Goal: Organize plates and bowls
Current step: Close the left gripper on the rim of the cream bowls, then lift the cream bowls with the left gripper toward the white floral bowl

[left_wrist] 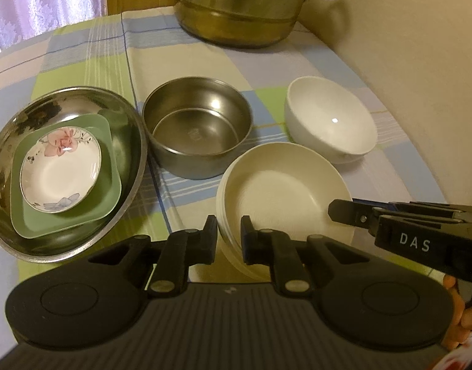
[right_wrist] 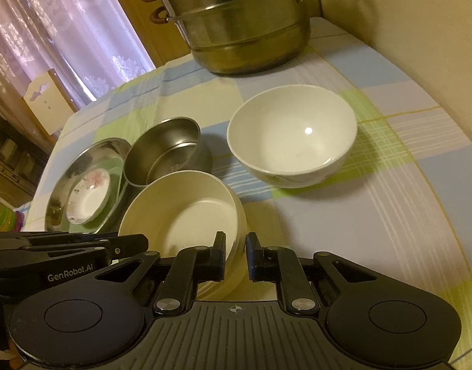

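Observation:
A cream bowl (left_wrist: 276, 191) (right_wrist: 186, 209) with a ridged side stands on the checked tablecloth, nearest to both cameras. My left gripper (left_wrist: 229, 231) is shut on its near-left rim, the wall pinched between the pads. My right gripper (right_wrist: 236, 246) is shut on the opposite rim and also shows from the side in the left wrist view (left_wrist: 336, 212). The left gripper (right_wrist: 140, 242) reaches in from the left in the right wrist view. Beyond stand an empty white bowl (left_wrist: 328, 120) (right_wrist: 291, 135) and an empty steel bowl (left_wrist: 196, 129) (right_wrist: 165, 151).
A wide steel basin (left_wrist: 125, 114) (right_wrist: 91, 151) at the left holds a green square plate (left_wrist: 66, 225) with a flowered saucer (left_wrist: 60, 172) on top. A big steel steamer pot (left_wrist: 239, 9) (right_wrist: 245, 30) stands at the back. A wall runs along the right.

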A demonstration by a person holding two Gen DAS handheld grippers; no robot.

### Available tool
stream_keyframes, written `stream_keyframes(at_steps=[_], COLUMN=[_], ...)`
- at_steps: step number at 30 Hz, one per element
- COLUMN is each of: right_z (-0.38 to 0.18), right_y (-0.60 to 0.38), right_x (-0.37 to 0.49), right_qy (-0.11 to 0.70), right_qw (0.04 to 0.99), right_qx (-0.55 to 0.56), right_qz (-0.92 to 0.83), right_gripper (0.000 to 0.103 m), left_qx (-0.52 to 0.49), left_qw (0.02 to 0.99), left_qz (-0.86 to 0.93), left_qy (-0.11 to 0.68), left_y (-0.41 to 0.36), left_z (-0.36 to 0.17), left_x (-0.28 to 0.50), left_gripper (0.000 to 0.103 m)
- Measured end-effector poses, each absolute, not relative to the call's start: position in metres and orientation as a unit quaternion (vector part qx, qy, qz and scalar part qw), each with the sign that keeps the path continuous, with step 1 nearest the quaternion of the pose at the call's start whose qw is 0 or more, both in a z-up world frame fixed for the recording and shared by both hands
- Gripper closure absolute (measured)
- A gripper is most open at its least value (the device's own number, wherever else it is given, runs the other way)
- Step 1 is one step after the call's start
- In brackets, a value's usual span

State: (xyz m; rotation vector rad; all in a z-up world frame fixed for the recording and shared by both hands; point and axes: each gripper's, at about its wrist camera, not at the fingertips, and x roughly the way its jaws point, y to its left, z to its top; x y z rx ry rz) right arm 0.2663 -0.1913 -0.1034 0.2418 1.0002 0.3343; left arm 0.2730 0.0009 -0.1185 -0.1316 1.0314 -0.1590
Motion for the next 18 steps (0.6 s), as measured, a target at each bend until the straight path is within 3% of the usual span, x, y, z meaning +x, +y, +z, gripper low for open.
stream_keyframes(at_steps=[18], right_z=[-0.047], right_y=[-0.231], right_x=[0.290], right_qy=[0.436], right_qw=[0.880], right_qx=[0.140], right_qz=[0.129], right_gripper=[0.089], left_qx=[-0.039], left_qw=[0.890], left_qz=[-0.117], left_qy=[0.438], left_y=[-0.042], left_z=[-0.065], left_x=[0.302], left_gripper=[0.089])
